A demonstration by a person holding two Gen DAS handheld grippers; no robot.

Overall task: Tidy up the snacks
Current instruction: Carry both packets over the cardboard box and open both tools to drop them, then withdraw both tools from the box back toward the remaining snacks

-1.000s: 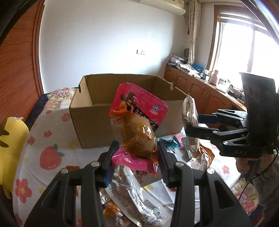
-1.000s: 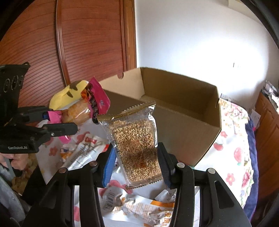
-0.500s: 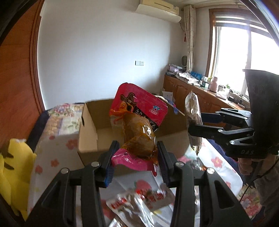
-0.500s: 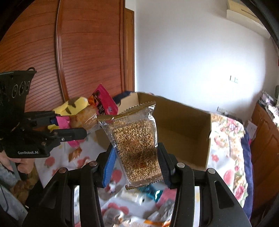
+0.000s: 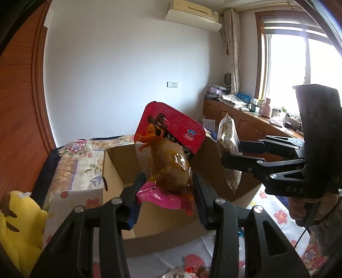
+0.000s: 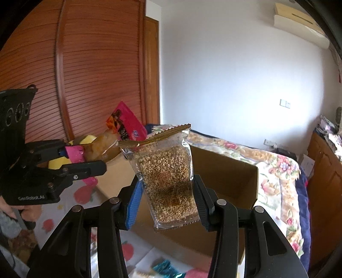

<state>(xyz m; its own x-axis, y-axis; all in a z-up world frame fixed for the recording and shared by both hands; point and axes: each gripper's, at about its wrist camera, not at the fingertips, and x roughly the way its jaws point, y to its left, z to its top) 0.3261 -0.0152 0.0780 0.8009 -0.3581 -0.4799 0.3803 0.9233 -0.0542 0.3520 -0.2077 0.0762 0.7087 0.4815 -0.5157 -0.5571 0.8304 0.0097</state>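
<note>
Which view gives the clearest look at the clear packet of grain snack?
The right wrist view: the clear grain packet faces the camera flat, held between the right gripper fingers, grains and print visible. The left wrist view shows it only edge-on, partly hidden by that gripper's fingers.

Two grippers are in view: the left gripper (image 5: 167,188) and the right gripper (image 6: 167,196).

Two snack packets are held up, one in each: one pink packet with a brown chicken leg (image 5: 171,158) and one clear packet of puffed grain (image 6: 168,177).

One open cardboard box (image 5: 119,171) stands behind them.

One yellow plush toy (image 5: 19,220) lies at the left edge.

One air conditioner (image 5: 192,18) hangs on the wall, above one wall switch plate (image 5: 172,84).

One window (image 5: 299,57) shows at the right.

A few more packets lie on the cloth below, too blurred to count.
</note>
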